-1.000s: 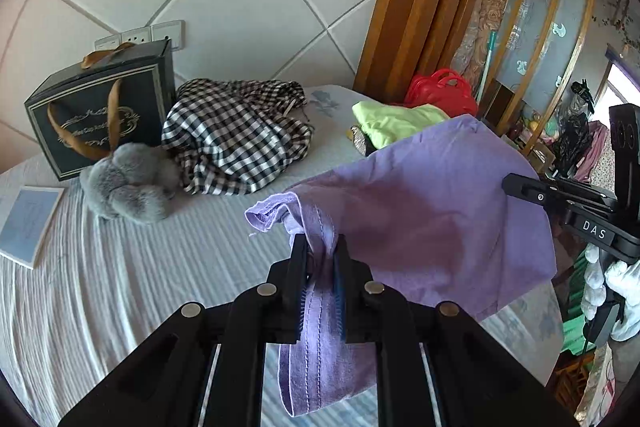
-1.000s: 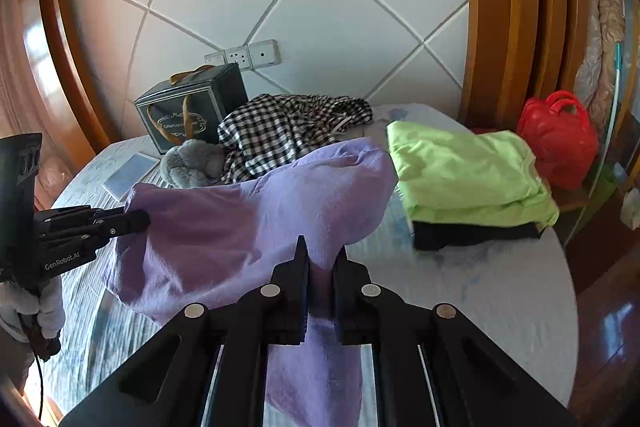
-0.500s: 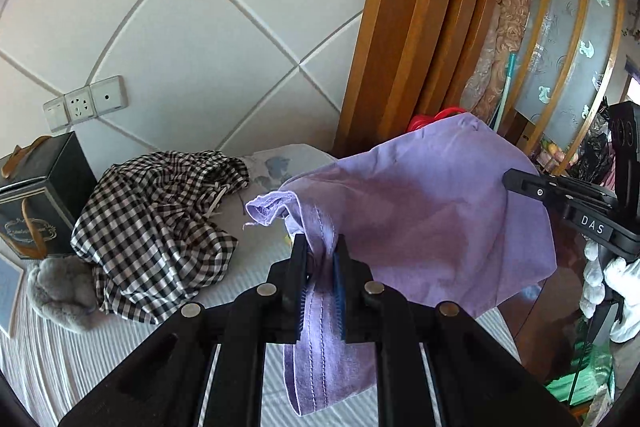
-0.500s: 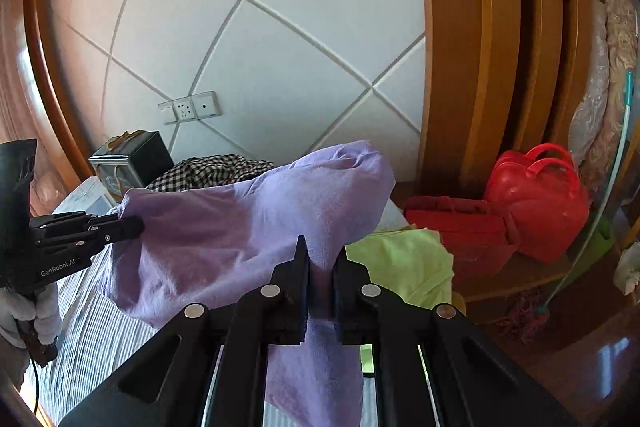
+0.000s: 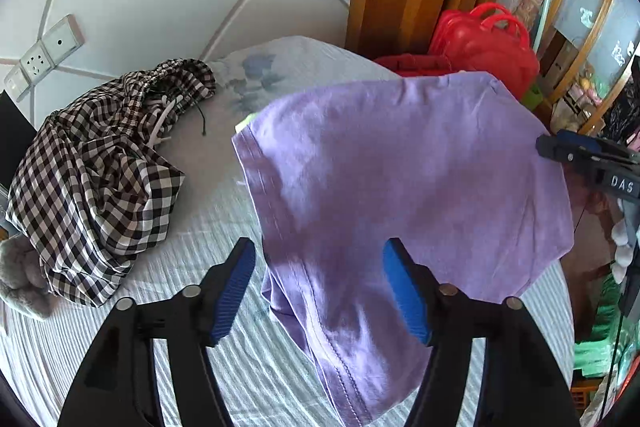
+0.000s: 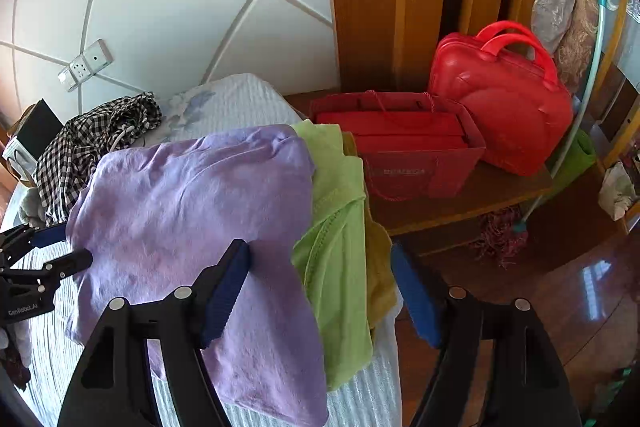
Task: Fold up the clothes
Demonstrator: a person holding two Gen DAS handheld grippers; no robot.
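- Your left gripper (image 5: 316,287): jaws opening, pads clear of the purple garment (image 5: 400,179) between them.
- Your right gripper (image 6: 320,287): jaws opening, unclamped.
- Purple garment: lying atop the green clothes (image 6: 340,227) at the bed (image 5: 224,227) edge.

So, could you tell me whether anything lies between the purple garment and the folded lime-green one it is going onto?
Nothing visible does. The purple garment already drapes straight onto the lime-green garment, while the left gripper and right gripper are opening around it.
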